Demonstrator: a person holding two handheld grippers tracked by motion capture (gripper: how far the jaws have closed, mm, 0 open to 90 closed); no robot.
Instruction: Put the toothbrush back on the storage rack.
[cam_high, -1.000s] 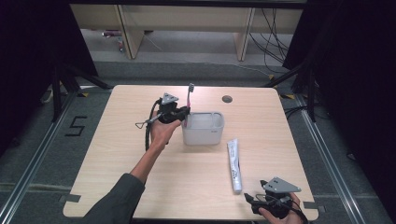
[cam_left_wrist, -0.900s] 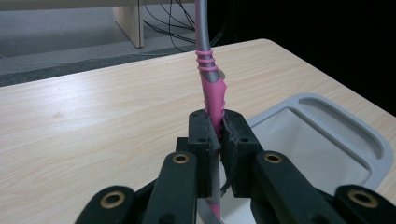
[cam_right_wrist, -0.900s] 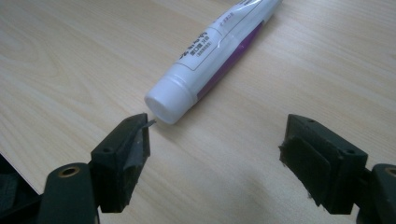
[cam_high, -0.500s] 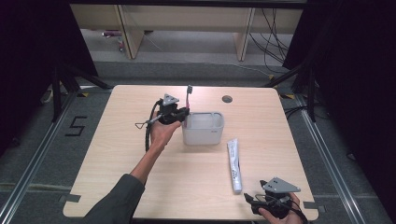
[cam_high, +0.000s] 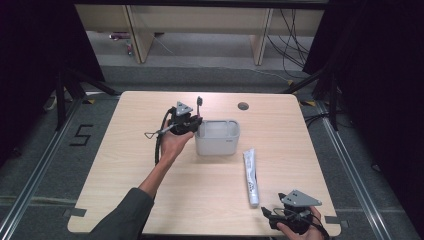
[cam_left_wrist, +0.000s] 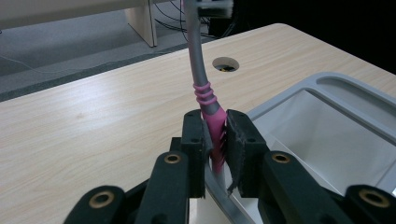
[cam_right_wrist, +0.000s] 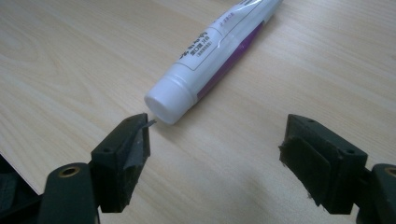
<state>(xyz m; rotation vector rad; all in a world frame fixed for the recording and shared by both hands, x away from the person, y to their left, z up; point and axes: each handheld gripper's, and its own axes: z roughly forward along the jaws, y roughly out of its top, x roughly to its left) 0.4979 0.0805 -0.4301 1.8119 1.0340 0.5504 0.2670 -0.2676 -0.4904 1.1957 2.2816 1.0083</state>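
Near the surface's (cam_high: 125, 165) middle, the left tongs (cam_left_wrist: 215, 140), jaws just easing apart, pinch an upright pink-handled toothbrush (cam_left_wrist: 201, 88) at the left rim of a grey bin (cam_high: 218, 137); what the bin holds cannot be told. The right tongs (cam_right_wrist: 217, 158) stand spread at the near right corner, the toothpaste tube (cam_right_wrist: 210, 56) lying just ahead of them.

Matt wood-grain table (cam_high: 150, 200); glossy plastic tube (cam_right_wrist: 210, 51); ribbed rubbery toothbrush (cam_left_wrist: 208, 100) handle.

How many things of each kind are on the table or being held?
Toothbrush: 1
Toothpaste tube: 1
Grey bin: 1
Total: 3
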